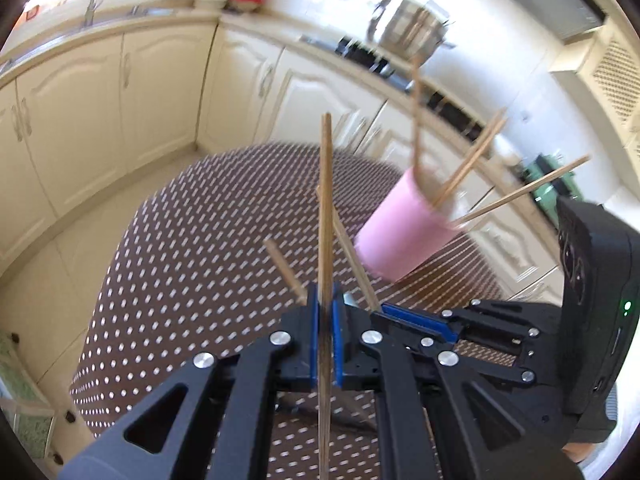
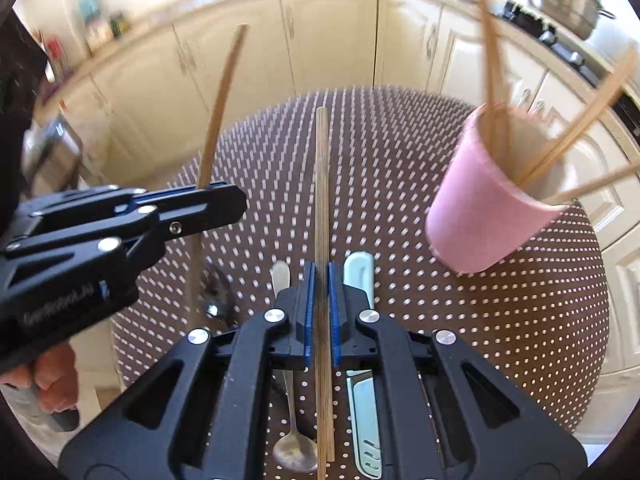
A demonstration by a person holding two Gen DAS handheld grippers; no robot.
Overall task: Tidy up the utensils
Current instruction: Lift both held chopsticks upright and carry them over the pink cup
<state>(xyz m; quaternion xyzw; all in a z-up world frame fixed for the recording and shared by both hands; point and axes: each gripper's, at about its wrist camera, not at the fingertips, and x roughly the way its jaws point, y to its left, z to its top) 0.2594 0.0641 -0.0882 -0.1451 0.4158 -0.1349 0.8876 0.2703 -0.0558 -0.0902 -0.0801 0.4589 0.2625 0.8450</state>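
1. Chopsticks are the things being sorted, and in the left wrist view one wooden chopstick (image 1: 326,216) stands almost upright, clamped between the blue pads of the left gripper (image 1: 327,308), whose jaws are clenched on it with no gap showing. Just to its right the right gripper (image 1: 404,316) lies across the view, gripping a second chopstick (image 1: 352,252) that slants up to the left; a short stick end (image 1: 284,270) pokes out on the far side of the left jaws. Beyond them a pink cup (image 1: 404,232) stands on the brown dotted tablecloth (image 1: 192,240), blurred, with several chopsticks (image 1: 476,160) fanning out of its mouth. Cream cabinets (image 1: 120,100) curve behind the table, and a steel pot (image 1: 416,28) sits on the stove.

2. In the right wrist view the right gripper (image 2: 322,312) is shut tight on its chopstick (image 2: 322,200), which runs straight up the middle of the picture. At left the left gripper (image 2: 224,204), held by a hand (image 2: 52,384), grasps the other chopstick (image 2: 222,104), which rises well above its jaws. The pink cup (image 2: 480,208) stands to the right, apart from both grippers, with loose sticks (image 2: 572,128) leaning against its rim. Below the right jaws, lying on the dotted tablecloth (image 2: 460,320), are a metal spoon (image 2: 294,444), a pale green knife (image 2: 364,420), and another utensil end (image 2: 218,300) partly hidden behind the left gripper's stick
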